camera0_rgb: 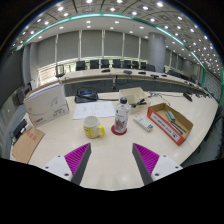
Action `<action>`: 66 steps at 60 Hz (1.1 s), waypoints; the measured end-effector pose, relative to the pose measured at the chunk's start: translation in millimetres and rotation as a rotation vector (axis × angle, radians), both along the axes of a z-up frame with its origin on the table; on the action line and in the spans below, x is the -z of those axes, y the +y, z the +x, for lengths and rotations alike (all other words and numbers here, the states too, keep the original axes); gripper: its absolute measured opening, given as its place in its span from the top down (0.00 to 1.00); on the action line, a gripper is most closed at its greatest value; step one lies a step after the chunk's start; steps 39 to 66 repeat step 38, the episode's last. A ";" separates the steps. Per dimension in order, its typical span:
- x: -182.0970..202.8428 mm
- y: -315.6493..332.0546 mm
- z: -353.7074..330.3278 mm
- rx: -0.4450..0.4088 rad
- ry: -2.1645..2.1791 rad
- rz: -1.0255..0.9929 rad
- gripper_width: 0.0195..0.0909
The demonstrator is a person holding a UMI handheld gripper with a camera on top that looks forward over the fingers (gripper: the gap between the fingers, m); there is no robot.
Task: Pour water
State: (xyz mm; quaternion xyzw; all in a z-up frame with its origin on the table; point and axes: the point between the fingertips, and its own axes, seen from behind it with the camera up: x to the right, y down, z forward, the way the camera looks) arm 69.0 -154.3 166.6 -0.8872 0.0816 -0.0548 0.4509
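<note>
A clear plastic water bottle [121,114] with a red label stands upright on the pale table [110,150], well beyond my fingers. Beside it, to the left, stands a yellow mug [92,127]. My gripper [112,160] is open, its two magenta pads [77,157] spread wide apart. Only bare tabletop lies between the fingers. Both bottle and mug sit ahead of the gap, the bottle nearly centred.
A white box [45,103] stands at the left, with a brown cardboard piece [27,145] nearer. An orange tray [170,122] holding tools lies to the right. Papers [92,109] and a dark bag [86,95] lie behind the mug. Chairs and desks fill the far room.
</note>
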 end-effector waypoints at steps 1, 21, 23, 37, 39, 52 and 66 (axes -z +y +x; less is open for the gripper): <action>-1.5 -5.2 -3.9 -0.003 -0.003 -0.003 0.07; -6.0 -62.7 -31.2 0.015 -0.053 -0.042 0.07; -5.9 -65.2 -34.0 0.009 -0.049 -0.047 0.07; -8.5 -70.1 -41.3 -0.013 -0.065 -0.054 0.06; -8.1 -70.1 -42.3 -0.013 -0.059 -0.052 0.06; -8.1 -70.1 -42.3 -0.013 -0.059 -0.052 0.06; -8.1 -70.1 -42.3 -0.013 -0.059 -0.052 0.06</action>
